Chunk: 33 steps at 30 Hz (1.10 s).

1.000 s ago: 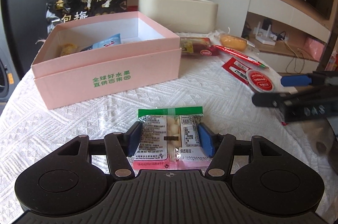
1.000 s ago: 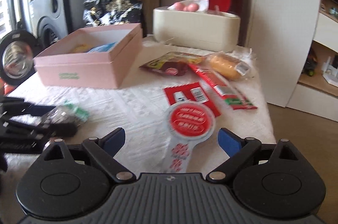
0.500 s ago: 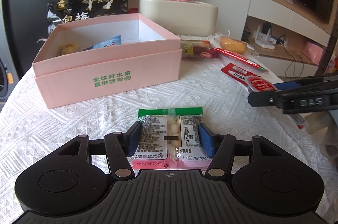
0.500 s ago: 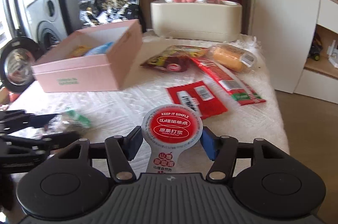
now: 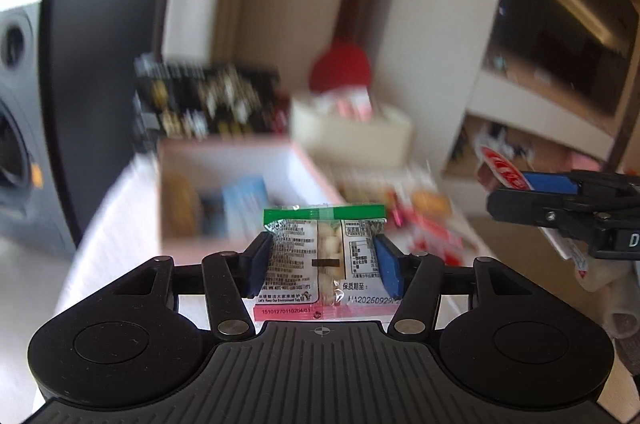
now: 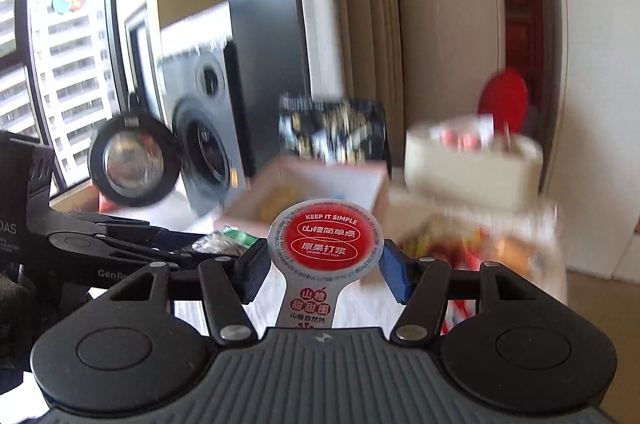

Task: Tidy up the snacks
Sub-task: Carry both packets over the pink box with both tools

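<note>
We judge the step in hand as carrying both snacks to the open pink cardboard box [image 5: 240, 183] and dropping them in.

The table with the white textured cloth [image 5: 116, 199] carries everything. The box sits toward its far left; its near wall faces us, interior open, with a few packets already lying at the bottom left, blurred. Behind the box, at the far edge: black-and-gold snack bag [image 5: 208, 103] standing upright, and cream oval container [image 5: 352, 131] to its right. More loose wrappers, red and yellow, lie on the cloth right of the box, too blurred to sort.

Left gripper [image 5: 324, 264]: clenched on the clear nut packet with green top strip [image 5: 324, 248], held flat, clear of the cloth, short of the box's near wall.

Right gripper [image 6: 326, 264]: clamped on the round red-and-silver foil-lidded hawthorn snack [image 6: 325, 244], tab hanging toward us, also raised.

To do it well:
- come in above the near wall, not through it
- release over the bare right half of the box floor
- one at a time; the grippers are side by side, near each other, and both head for the same opening

Room: space above the box looks open. The right table edge is near the loose wrappers, so don't sweep them off.
</note>
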### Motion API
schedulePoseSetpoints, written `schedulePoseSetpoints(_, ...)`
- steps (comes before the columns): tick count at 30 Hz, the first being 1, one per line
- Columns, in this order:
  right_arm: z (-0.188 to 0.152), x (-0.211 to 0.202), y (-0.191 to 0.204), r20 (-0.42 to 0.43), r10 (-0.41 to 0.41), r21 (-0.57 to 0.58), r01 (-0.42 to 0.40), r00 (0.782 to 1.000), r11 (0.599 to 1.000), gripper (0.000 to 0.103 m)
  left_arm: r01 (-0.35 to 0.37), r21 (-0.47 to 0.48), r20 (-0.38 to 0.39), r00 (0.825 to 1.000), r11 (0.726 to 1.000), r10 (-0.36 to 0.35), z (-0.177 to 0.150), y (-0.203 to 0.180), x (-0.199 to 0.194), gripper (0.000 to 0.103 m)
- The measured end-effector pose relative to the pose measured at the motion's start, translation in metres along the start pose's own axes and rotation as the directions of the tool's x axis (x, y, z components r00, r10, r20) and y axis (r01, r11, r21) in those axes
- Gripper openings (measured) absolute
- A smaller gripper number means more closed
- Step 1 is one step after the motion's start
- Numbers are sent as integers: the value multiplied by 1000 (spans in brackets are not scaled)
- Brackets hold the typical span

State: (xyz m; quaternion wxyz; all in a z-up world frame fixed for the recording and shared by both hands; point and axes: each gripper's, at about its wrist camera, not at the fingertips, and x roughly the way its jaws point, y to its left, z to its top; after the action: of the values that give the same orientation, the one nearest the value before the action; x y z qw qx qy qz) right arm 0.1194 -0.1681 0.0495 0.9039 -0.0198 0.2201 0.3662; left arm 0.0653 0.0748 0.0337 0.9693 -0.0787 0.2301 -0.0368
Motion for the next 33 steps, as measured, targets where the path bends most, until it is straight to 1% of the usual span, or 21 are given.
schedulePoseSetpoints(2, 33, 4, -1, 79, 4, -12, -3, 997, 1000, 60, -28, 10, 78, 997, 1000, 27, 26, 7, -1, 61)
schedulePoseSetpoints(3, 45, 9, -1, 104, 3, -15, -1, 995, 1000, 60, -35, 3, 109, 993, 999, 35, 36, 12, 3, 61)
schedulePoseSetpoints(5, 70, 26, -3, 132, -10, -13, 11, 991, 1000, 60, -37, -35, 134, 990, 999, 41, 53, 25, 18, 61)
schedulePoseSetpoints(7, 87, 51, -4, 145, -30, -25, 34, 989, 999, 60, -18, -85, 117, 993, 996, 28, 62, 41, 43, 61)
schedulePoseSetpoints(10, 99, 94, -10, 126, -56, -15, 59, 990, 998, 60, 22, -145, 25, 1000, 989, -19, 58, 64, 93, 61)
schedulePoseSetpoints(12, 99, 124, -15, 87, -53, 5, 53, 995, 999, 60, 21, -128, -51, 998, 992, -28, 49, 72, 124, 61)
schedulePoseSetpoints(14, 94, 156, -20, 31, -52, 22, 51, 998, 998, 60, -3, -80, -124, 992, 997, -7, 36, 74, 147, 61)
schedulePoseSetpoints(15, 91, 170, -22, 3, -53, 28, 53, 999, 998, 60, -15, -60, -142, 990, 998, 7, 29, 75, 152, 61)
schedulePoseSetpoints(20, 63, 238, -31, -127, -57, 86, 68, 990, 994, 60, -53, 19, -130, 990, 998, 55, 11, 81, 158, 61)
schedulePoseSetpoints(21, 57, 249, -33, -155, -46, 103, 63, 987, 993, 60, -54, 45, -143, 988, 998, 60, 9, 80, 162, 61)
schedulePoseSetpoints(23, 49, 267, -34, -215, 2, 130, 26, 977, 991, 60, -30, 91, -177, 983, 995, 45, 5, 79, 168, 61)
schedulePoseSetpoints(24, 47, 274, -34, -240, 31, 145, 4, 970, 989, 60, -12, 103, -199, 980, 995, 32, 4, 78, 170, 61)
schedulePoseSetpoints(26, 44, 277, -34, -247, 63, 172, -20, 967, 985, 61, 8, 141, -226, 974, 990, 24, 3, 76, 171, 62)
schedulePoseSetpoints(28, 44, 273, -35, -234, 59, 165, -20, 970, 986, 62, 16, 148, -259, 966, 989, 23, 5, 75, 173, 63)
schedulePoseSetpoints(29, 45, 269, -36, -224, 51, 156, -16, 973, 988, 66, 19, 147, -278, 960, 989, 23, 8, 74, 174, 64)
schedulePoseSetpoints(31, 50, 258, -38, -208, 21, 131, 6, 978, 991, 69, 32, 123, -315, 949, 992, 8, 12, 75, 177, 67)
schedulePoseSetpoints(32, 52, 253, -40, -205, 14, 118, 11, 979, 993, 70, 38, 97, -323, 946, 995, -5, 16, 76, 176, 67)
schedulePoseSetpoints(33, 53, 248, -42, -206, 13, 106, 10, 978, 994, 70, 41, 52, -316, 948, 998, -23, 20, 79, 175, 65)
